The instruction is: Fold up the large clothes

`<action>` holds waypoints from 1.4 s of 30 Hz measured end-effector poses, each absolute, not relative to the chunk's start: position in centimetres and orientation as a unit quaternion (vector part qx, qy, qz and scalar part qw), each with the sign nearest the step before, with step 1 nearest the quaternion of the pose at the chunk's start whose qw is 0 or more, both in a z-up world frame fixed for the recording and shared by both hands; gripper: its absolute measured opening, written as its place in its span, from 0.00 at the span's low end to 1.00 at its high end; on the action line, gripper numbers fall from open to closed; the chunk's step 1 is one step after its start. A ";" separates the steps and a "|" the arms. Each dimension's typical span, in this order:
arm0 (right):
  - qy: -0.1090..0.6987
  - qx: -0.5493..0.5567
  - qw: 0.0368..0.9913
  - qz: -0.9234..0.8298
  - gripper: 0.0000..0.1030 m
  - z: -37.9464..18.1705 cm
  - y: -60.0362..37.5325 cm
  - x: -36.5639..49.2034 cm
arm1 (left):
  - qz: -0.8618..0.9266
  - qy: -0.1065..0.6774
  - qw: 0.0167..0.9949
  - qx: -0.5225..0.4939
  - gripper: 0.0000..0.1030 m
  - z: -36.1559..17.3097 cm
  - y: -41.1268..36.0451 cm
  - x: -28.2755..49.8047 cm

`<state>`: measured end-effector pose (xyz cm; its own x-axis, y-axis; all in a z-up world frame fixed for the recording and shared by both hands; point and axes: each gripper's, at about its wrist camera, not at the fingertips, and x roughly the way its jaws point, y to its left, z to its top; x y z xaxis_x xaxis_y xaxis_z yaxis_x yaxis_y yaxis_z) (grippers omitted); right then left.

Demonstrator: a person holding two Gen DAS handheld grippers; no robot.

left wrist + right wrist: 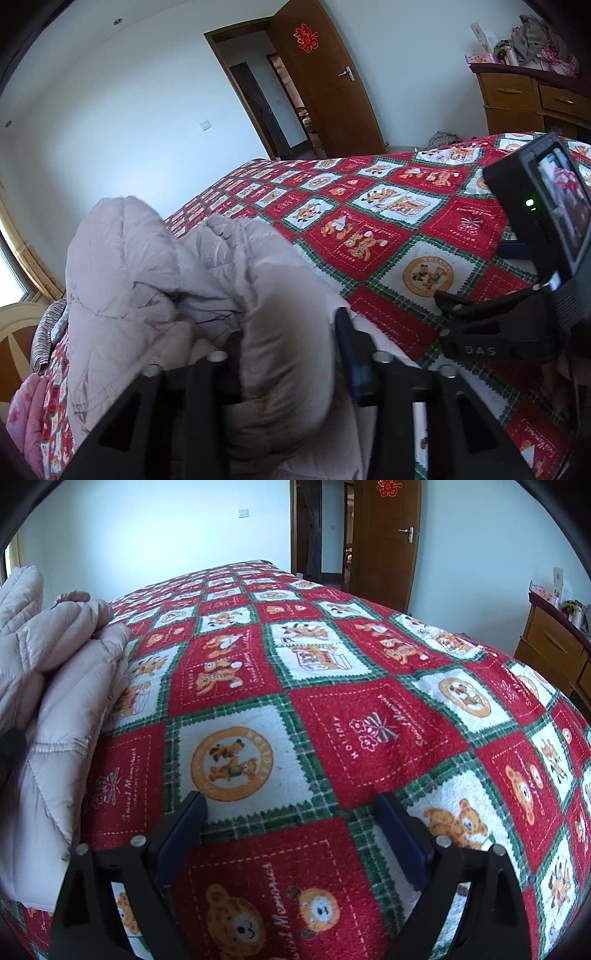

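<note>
the pale pinkish-grey quilted puffer jacket (155, 280) is lying bunched on the bed under a red, white and green patchwork bear-print blanket (369, 723), and the step in hand looks like letting go of a fold. the left tongs (291, 354) are standing part-way parted with a puffy roll of the jacket sitting between the fingers, pads not clearly pressing, so it is reading as released. the right tongs (291, 830) are hanging wide and empty over bare blanket, the jacket lying off to their left, apart from them. next move is likely calling for a fresh hold on a free jacket edge and flattening the lump.
</note>
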<state>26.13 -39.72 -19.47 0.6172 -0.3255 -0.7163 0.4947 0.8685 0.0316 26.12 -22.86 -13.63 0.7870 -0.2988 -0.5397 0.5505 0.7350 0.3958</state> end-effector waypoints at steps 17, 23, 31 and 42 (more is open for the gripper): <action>0.369 0.108 0.893 -0.234 0.96 -19.6 -39.5 26.2 | 0.107 0.179 0.964 0.163 0.96 -4.2 -7.3 38.0; 0.353 0.142 0.897 -0.225 0.91 -18.4 -40.5 25.5 | 0.013 0.256 0.961 0.108 0.96 -9.6 -7.4 42.3; 0.253 0.177 0.926 -0.215 0.75 -9.7 -40.3 26.2 | -0.073 0.227 0.955 0.180 0.96 -11.3 -14.9 39.3; 0.261 0.149 0.946 -0.118 0.56 -6.4 -33.6 37.6 | -0.022 0.220 0.973 0.067 0.98 -7.9 -9.9 39.5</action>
